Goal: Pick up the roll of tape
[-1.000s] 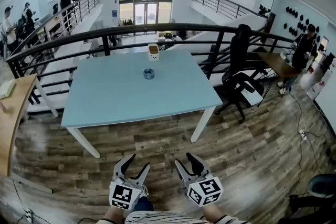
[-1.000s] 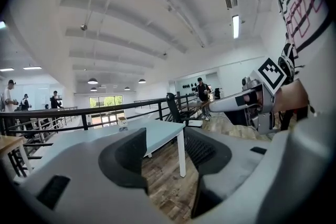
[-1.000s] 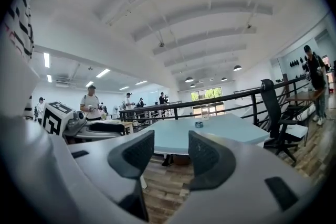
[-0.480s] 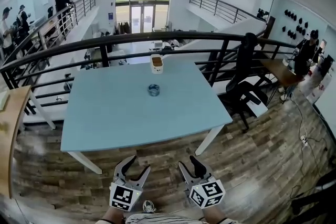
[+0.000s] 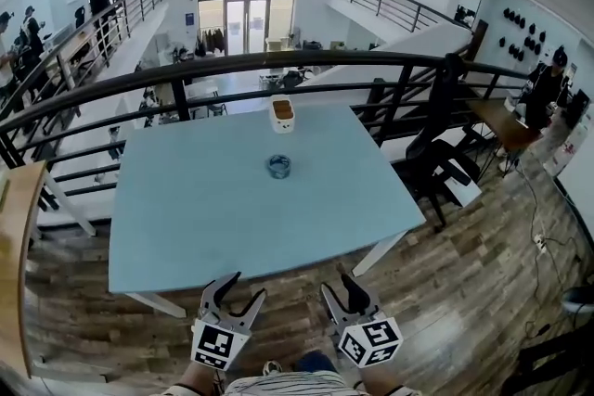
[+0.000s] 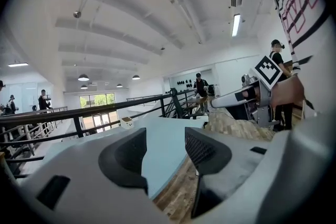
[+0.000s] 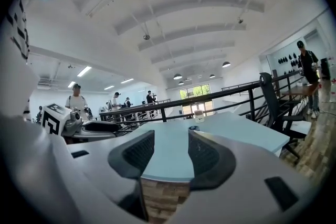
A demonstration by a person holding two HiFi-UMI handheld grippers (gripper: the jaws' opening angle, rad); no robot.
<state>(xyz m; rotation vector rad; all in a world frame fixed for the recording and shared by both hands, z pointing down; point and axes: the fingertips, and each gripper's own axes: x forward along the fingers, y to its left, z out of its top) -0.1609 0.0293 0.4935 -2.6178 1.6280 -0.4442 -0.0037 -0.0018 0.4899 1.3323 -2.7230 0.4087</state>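
Your left hand-held gripper (image 5: 243,286) and right hand-held gripper (image 5: 339,285) gape empty; the roll of tape (image 5: 278,166) lies mid-table (image 5: 186,218); overreaching could knock it.

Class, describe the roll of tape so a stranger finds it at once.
Find the light blue table beside the black railing. Near its middle lies the roll of tape. It is a low blue ring; its only neighbour is a taller white box.
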